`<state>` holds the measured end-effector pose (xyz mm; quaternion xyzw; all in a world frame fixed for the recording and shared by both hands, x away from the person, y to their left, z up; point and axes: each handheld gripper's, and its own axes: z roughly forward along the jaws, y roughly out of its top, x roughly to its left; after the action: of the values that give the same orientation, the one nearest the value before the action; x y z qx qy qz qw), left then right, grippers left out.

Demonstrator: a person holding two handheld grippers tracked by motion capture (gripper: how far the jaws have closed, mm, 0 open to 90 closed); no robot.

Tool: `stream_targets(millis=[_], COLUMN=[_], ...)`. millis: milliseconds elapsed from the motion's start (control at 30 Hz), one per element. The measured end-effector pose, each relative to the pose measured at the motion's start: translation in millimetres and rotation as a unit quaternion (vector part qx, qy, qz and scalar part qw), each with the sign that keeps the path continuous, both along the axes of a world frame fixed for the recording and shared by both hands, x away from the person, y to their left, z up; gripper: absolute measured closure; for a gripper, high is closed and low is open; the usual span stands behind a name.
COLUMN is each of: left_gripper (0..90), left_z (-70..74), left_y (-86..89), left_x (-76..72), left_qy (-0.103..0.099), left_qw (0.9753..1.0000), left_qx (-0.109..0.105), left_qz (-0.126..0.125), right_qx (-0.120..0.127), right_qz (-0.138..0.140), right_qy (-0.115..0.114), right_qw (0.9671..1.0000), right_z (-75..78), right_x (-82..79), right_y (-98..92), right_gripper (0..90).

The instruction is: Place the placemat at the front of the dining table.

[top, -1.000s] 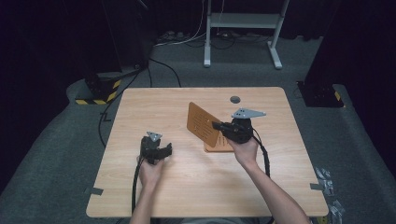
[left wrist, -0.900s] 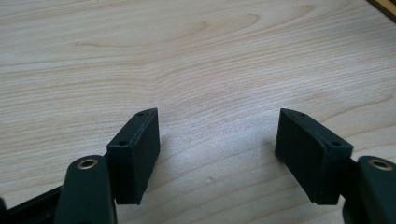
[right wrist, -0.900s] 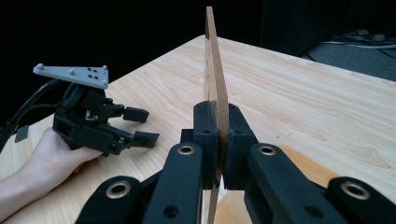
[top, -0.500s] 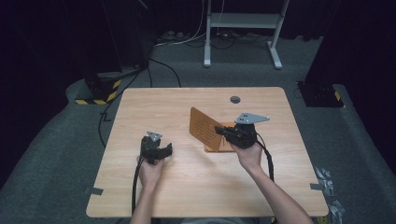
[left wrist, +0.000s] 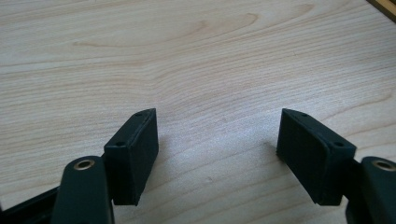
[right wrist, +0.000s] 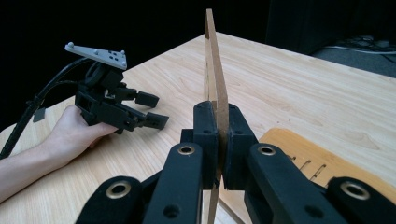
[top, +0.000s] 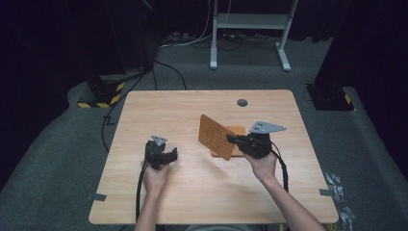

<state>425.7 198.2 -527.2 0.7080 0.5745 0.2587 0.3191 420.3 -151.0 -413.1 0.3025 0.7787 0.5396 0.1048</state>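
- Toward the bench's (top: 144, 202) right half, my right tool (right wrist: 218, 135) is clenched on the slotted board (top: 216, 137), tilted up on edge.
- A second board (top: 235, 131) lies flat beneath; I judge separation underway, placing left.
- My left tool (left wrist: 217, 144) idles released, near the front-left.

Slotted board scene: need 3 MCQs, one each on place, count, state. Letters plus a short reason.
1. Where is the left gripper?
A. on the far table edge
B. low over bare table, left of the boards
C. on the floor

2. How many orange-brown slotted boards?
A. one
B. two
C. four

3. The right gripper is:
A. open, empty
B. shut on the raised board
C. lying flat

B: high view shows it left of the boards.
B: raised one, and flat board beneath.
B: jaws pinch its edge.
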Motion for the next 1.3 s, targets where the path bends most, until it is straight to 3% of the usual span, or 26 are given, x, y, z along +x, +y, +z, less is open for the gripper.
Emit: stream_targets(millis=[633, 933, 1300], left_gripper=[28.4, 28.4, 28.0], left_z=[0.0, 0.0, 0.3], left_y=[-0.7, -0.7, -0.7], left_x=[-0.1, -0.1, -0.2], left_qy=[0.001, 0.001, 0.003], left_qw=[1.0000, 1.0000, 1.0000], left_qx=[0.001, 0.000, 0.003], left_qz=[0.002, 0.002, 0.000], right_qx=[0.003, 0.016, 0.013], right_qz=[-0.009, -0.031, -0.050], right_qy=[-0.002, -0.005, -0.012], right_qw=[1.0000, 0.9994, 0.9986], right_z=[-6.4, -4.6, 0.5], right_x=[-16.6, -17.8, -19.2], right_y=[-33.4, -53.6, -66.8], right_gripper=[86.5, 86.5, 86.5])
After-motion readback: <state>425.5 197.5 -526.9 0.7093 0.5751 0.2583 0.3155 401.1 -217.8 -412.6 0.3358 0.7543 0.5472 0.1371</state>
